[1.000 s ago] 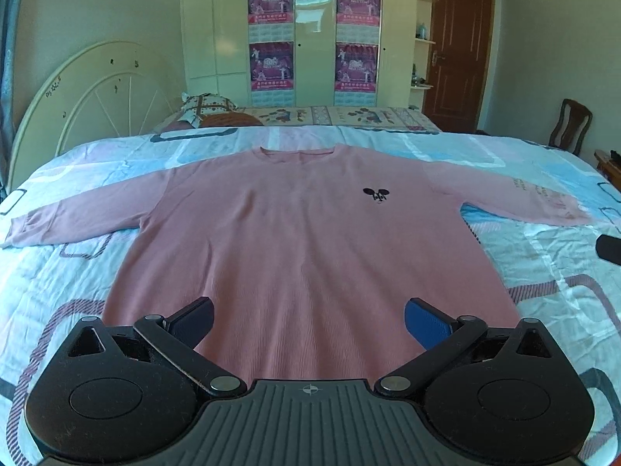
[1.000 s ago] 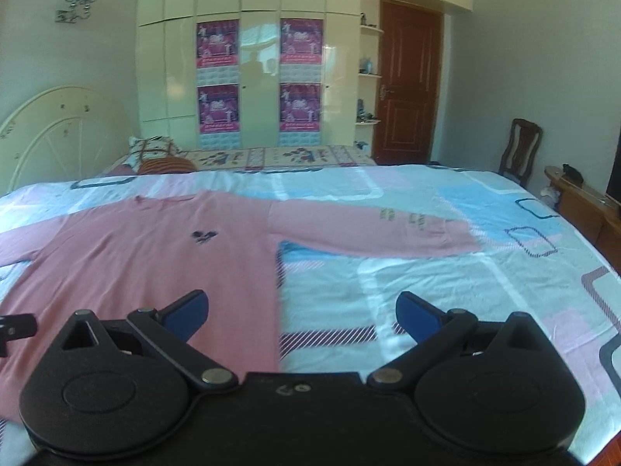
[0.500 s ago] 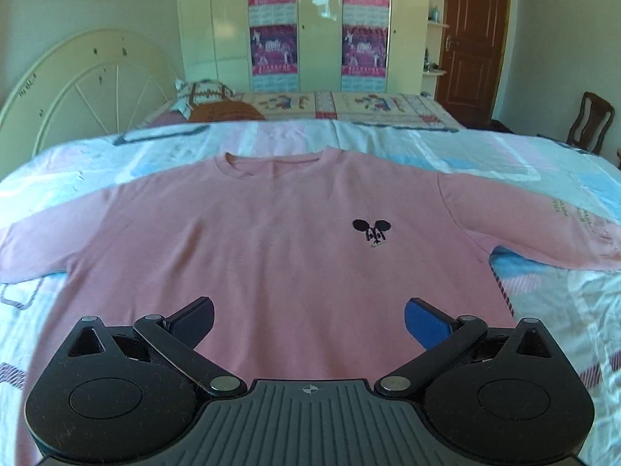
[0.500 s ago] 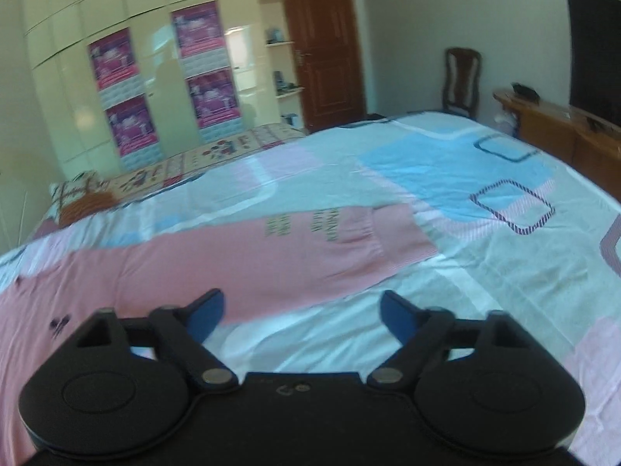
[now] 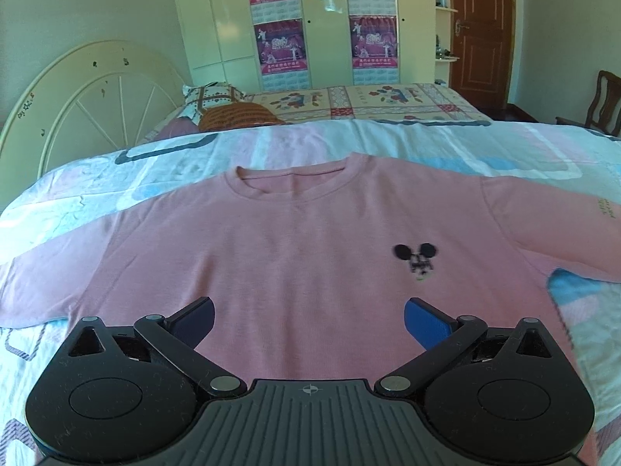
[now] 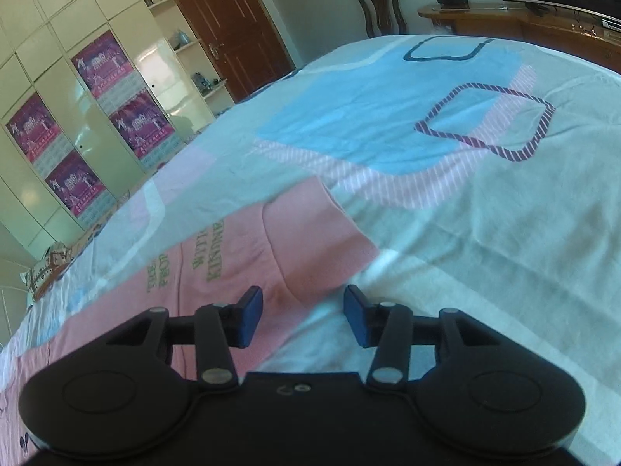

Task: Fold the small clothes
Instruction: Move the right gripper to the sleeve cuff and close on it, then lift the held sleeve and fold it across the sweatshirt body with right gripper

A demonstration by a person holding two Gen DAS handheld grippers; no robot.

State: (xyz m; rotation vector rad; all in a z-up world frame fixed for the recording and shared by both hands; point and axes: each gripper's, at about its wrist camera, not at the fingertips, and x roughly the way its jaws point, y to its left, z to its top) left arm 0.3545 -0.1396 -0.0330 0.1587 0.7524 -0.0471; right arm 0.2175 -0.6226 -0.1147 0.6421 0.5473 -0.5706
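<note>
- So the pink ribbed long-sleeve sweatshirt with the little black mouse logo was lying flat and face up on the patchwork-print bedspread, collar toward the headboard, both sleeves spread out to the sides.
- The left gripper sat over the chest area, jaws spread wide, holding nothing at all. Couldn't tell from its camera whether it was touching the fabric or just above it.
- The right gripper was down at the cuff end of the sleeve with the green lettering, jaws only partly apart, the lower edge of the cuff sitting between the fingertips. It looked like it hadn't clamped anything yet, since there was a clear gap on both sides.
- My guess is the step was grabbing that cuff to fold the sleeve in over the body.
- What I'd worry about: the pads were so low to the bed that closing could pinch the bedspread along with the cuff and drag the sheet up.
- Also, only the corner of the cuff sat in the gap, so a shallow bite could slip out mid-fold.
- And with the left one not pinning anything, pulling the sleeve could shift or wrinkle the whole shirt.
</note>
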